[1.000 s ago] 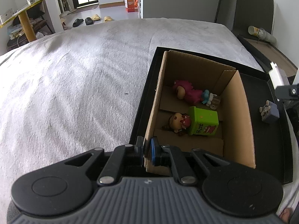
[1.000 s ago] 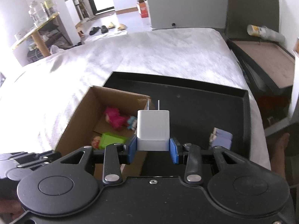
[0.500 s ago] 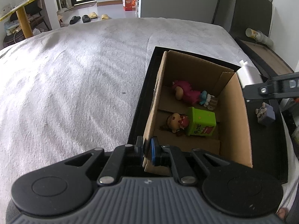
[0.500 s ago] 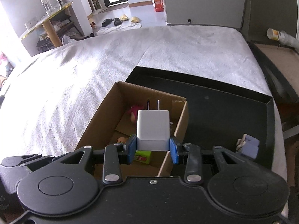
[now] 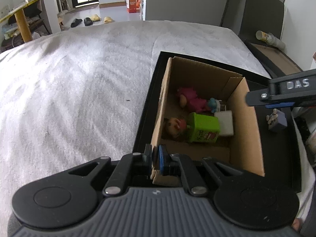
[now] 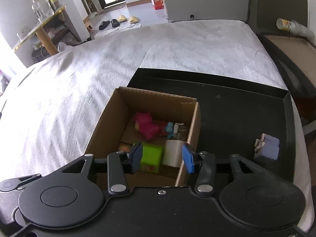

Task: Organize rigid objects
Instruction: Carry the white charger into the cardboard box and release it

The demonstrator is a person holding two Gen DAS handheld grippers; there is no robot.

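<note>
The white charger (image 6: 172, 152) that sat between the right gripper's (image 6: 162, 159) blue pads a second ago now lies inside the cardboard box (image 6: 194, 126), released as the jaws have just been opening; nothing is between them now. In the right wrist view the charger rests at lower centre of the frame, below and just beyond the spread fingertips, wedged between the green carton (image 6: 151, 157) and the box's right wall. The left gripper (image 5: 155, 159) is pinched shut on the box's near-left corner wall, steadying it at the bottom centre of the left wrist view.

One item remains outside: a small lilac-and-white plug adapter (image 6: 267, 147) on the black tray (image 6: 237, 106), at the right of the frame and well apart from the box. It lies to the right of the right gripper's fingers, so that hand is judged the nearer one for the next pick. Its long axis cannot be told from here.

The box is plain corrugated board with thin walls. Inside, a pink-haired doll (image 6: 147, 125) and a second small doll (image 5: 174, 125) look like moulded plastic; the charger is smooth, hard and blocky. The tray sits on a pale, napped bedcover (image 5: 79, 90).
</note>
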